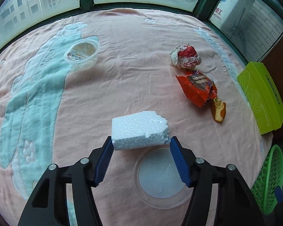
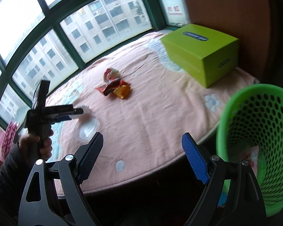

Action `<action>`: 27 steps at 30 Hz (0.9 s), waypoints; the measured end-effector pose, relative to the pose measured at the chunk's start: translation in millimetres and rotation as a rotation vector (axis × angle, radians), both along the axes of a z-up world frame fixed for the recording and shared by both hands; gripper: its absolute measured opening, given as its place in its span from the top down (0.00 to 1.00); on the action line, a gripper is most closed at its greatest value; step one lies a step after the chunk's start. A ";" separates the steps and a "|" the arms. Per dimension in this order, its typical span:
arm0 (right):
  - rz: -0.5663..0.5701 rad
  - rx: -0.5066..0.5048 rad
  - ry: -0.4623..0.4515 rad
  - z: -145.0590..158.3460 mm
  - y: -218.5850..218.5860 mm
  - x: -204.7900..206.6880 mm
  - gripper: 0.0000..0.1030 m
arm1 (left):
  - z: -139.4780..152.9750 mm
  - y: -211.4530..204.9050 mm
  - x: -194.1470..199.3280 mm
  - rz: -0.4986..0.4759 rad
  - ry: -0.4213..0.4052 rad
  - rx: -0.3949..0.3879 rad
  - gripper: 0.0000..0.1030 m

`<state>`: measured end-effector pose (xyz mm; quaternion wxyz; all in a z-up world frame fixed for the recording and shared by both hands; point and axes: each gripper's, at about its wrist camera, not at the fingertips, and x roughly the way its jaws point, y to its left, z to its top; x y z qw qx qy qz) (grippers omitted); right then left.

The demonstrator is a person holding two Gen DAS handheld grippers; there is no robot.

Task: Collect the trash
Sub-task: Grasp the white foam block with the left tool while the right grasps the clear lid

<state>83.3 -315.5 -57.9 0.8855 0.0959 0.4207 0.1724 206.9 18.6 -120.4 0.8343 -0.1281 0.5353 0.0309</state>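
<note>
the blue pads of the left gripper [image 1: 140, 144] sit on either side of a white styrofoam block [image 1: 139, 130] — the left pad touches its edge, the right pad looks just at the broken corner, so i read it as clamped on the foam, though how firm the hold is i cannot tell. the block hangs just over a clear plastic lid [image 1: 163, 177] lying flat on the pink blanket [image 1: 122, 75].

the right gripper [image 2: 142, 156] is spread wide with nothing between its pads, held off the near edge of the bed, with the green mesh basket [image 2: 254, 131] right beside it.

further out lie the other scraps: a clear plastic tub [image 1: 83, 53] near the teal pattern, a crumpled red-and-white wrapper [image 1: 185, 57], an orange snack wrapper [image 1: 197, 87] touching it, and a piece of cake in clear film [image 1: 218, 111] at the wrapper's tip. a lime-green box [image 1: 262, 96] stands at the far right edge.

so the step in hand looks like the first pickup — foam gripped, basket seemingly empty. the next move calls for carrying the block to the right, over the basket's rim, and letting go only once it is above the opening; the foam is light and crumbly, so a gentle squeeze should do.
</note>
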 end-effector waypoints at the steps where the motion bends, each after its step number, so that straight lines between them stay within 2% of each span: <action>1: 0.011 -0.011 -0.002 -0.8 6.7 1.5 0.18 | 1.2 0.5 -1.0 -0.002 -0.005 0.005 0.43; 5: 0.062 -0.044 -0.001 -7.4 31.0 7.4 0.14 | 12.3 9.3 -9.1 -0.001 -0.036 -0.011 0.43; 10: 0.140 -0.135 -0.020 -17.5 73.1 10.1 0.13 | 32.6 26.3 -19.7 0.014 -0.084 -0.015 0.43; 15: 0.223 -0.162 -0.021 -26.5 112.7 13.1 0.11 | 48.4 43.4 -32.6 0.031 -0.126 -0.012 0.43; 21: 0.313 -0.206 -0.012 -42.4 162.8 20.7 0.11 | 57.4 58.7 -44.6 0.047 -0.146 -0.003 0.43; 27: 0.349 -0.235 0.005 -59.2 196.4 32.1 0.11 | 61.7 73.3 -51.7 0.063 -0.160 0.001 0.43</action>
